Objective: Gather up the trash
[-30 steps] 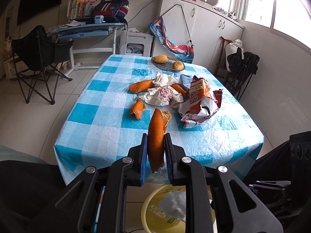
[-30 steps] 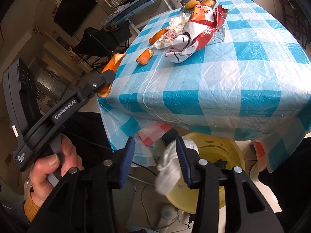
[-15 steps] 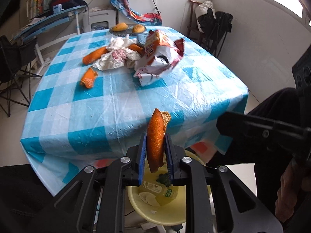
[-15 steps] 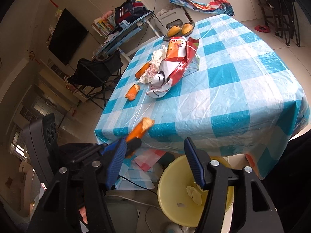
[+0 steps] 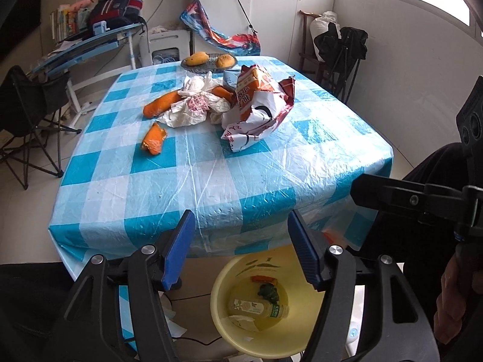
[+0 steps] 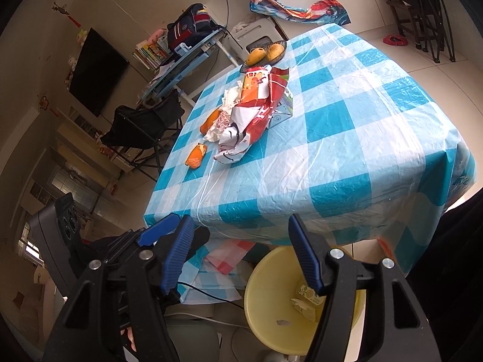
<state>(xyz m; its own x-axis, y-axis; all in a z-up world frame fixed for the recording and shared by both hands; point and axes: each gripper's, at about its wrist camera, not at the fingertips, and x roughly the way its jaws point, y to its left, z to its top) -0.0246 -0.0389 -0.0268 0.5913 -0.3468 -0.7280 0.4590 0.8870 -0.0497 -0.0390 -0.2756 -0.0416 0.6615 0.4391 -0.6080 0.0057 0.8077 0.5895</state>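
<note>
My left gripper [image 5: 241, 250] is open and empty, above the yellow bin [image 5: 223, 325] on the floor by the table's near edge. The bin holds a bottle [image 5: 256, 307], an orange peel [image 5: 264, 278] and scraps. My right gripper [image 6: 241, 253] is open and empty, also above the bin [image 6: 265, 298]. On the blue checked table [image 5: 211, 175] lie a small orange peel [image 5: 154, 138], a longer peel [image 5: 161, 104], crumpled white paper [image 5: 193, 105] and a red and orange snack bag [image 5: 256, 105]. The same trash shows in the right wrist view: peel [image 6: 196, 157], bag [image 6: 253, 114].
A dish with fruit [image 5: 208, 59] stands at the table's far edge. A black folding chair [image 5: 27, 111] is left of the table, a desk [image 5: 90, 42] behind it, a chair with dark clothes [image 5: 341, 48] at the right wall. Cables lie on the floor near the bin.
My left gripper opened and the long orange peel it held is gone from its jaws; a peel now lies in the bin. The right gripper stayed open after dropping its white paper a second ago.
</note>
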